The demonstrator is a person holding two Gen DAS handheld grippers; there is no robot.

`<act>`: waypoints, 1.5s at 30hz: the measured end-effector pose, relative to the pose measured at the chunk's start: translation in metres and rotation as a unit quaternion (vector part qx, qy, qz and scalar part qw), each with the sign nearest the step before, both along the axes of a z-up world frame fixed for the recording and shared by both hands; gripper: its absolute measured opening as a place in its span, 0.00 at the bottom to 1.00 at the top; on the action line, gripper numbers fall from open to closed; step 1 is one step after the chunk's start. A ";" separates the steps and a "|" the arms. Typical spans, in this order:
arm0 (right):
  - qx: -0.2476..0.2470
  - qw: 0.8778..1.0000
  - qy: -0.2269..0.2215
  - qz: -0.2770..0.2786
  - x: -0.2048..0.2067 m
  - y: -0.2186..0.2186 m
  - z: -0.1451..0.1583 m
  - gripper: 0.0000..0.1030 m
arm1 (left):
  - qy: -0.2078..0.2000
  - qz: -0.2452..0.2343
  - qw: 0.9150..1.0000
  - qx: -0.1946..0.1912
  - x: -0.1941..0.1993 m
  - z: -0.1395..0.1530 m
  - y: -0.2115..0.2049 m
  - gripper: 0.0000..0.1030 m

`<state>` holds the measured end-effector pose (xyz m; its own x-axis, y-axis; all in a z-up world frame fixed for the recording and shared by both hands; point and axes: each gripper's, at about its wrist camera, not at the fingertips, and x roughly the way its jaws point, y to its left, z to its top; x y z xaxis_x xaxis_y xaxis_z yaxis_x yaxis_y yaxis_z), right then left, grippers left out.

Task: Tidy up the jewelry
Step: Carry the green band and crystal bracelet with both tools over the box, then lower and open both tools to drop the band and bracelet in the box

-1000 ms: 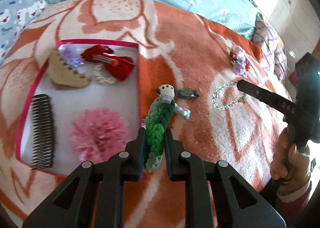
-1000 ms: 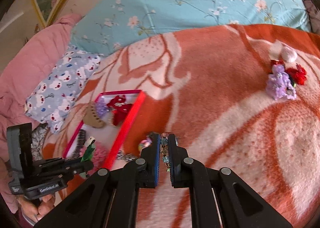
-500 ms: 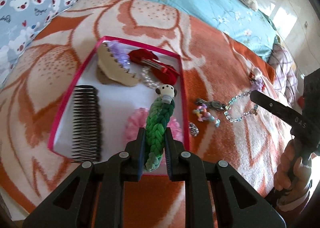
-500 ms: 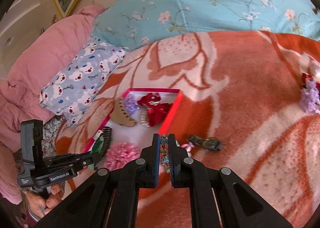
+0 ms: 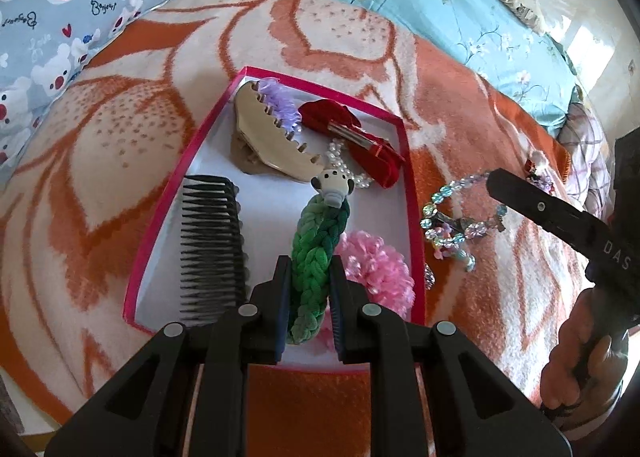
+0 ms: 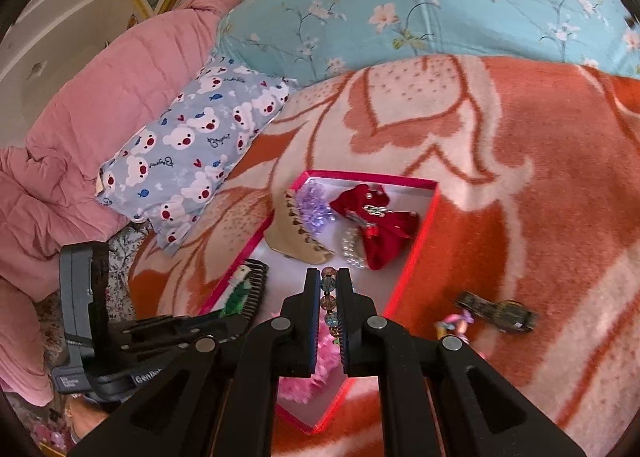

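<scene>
My left gripper (image 5: pixel 308 269) is shut on a green braided band (image 5: pixel 316 249) with a small grey animal head, held above the pink-rimmed white tray (image 5: pixel 168 201). My right gripper (image 6: pixel 329 277) is shut on a string of glass beads (image 6: pixel 329 299), over the tray's near side (image 6: pixel 416 253). In the left wrist view the bead bracelet (image 5: pixel 460 213) hangs from the right gripper's finger (image 5: pixel 540 209), right of the tray. The tray holds a black comb (image 5: pixel 212 241), a beige claw clip (image 5: pixel 268 141), a red bow clip (image 5: pixel 352 137), a pink pompom (image 5: pixel 376 269), pearls and a purple flower.
A dark hair clip (image 6: pixel 496 311) and a small colourful charm (image 6: pixel 456 323) lie on the orange blanket right of the tray. A bear-print pillow (image 6: pixel 192 153), a pink quilt (image 6: pixel 80 129) and a blue floral cover (image 6: pixel 420 5) lie beyond.
Both grippers moved left with their loads. The left one now holds the green band over the tray, and the right one has carried the beads over the tray's edge.
</scene>
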<state>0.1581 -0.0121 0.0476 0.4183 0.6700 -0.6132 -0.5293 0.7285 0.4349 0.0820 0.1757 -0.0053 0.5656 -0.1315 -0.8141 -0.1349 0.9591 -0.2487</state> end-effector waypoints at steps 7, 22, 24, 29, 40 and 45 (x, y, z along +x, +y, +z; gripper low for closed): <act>0.018 0.999 0.029 0.016 0.020 0.028 -0.013 0.07 | 0.005 0.000 1.000 0.013 0.019 -0.003 0.007 0.15; -0.017 0.997 0.077 0.006 0.043 0.039 -0.068 0.07 | 0.054 -0.012 0.996 0.062 0.045 -0.034 -0.008 0.15; -0.019 0.997 0.078 0.004 0.045 0.038 -0.070 0.07 | 0.062 -0.011 0.996 0.062 0.047 -0.039 -0.008 0.15; -0.024 0.996 0.082 0.002 0.049 0.040 -0.075 0.07 | 0.067 -0.009 0.996 0.058 0.049 -0.044 -0.007 0.15; -0.034 0.996 0.083 0.008 0.048 0.047 -0.081 0.07 | 0.068 -0.010 0.995 0.066 0.049 -0.044 -0.008 0.15; -0.034 0.996 0.088 0.006 0.050 0.045 -0.081 0.12 | 0.070 -0.010 0.995 0.074 0.050 -0.045 -0.010 0.18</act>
<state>0.2077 0.0328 -0.0339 0.2931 0.6280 -0.7209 -0.4577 0.7541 0.4709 0.1324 0.1655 -0.0503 0.4435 -0.0144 -0.8961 -0.1389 0.9867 -0.0846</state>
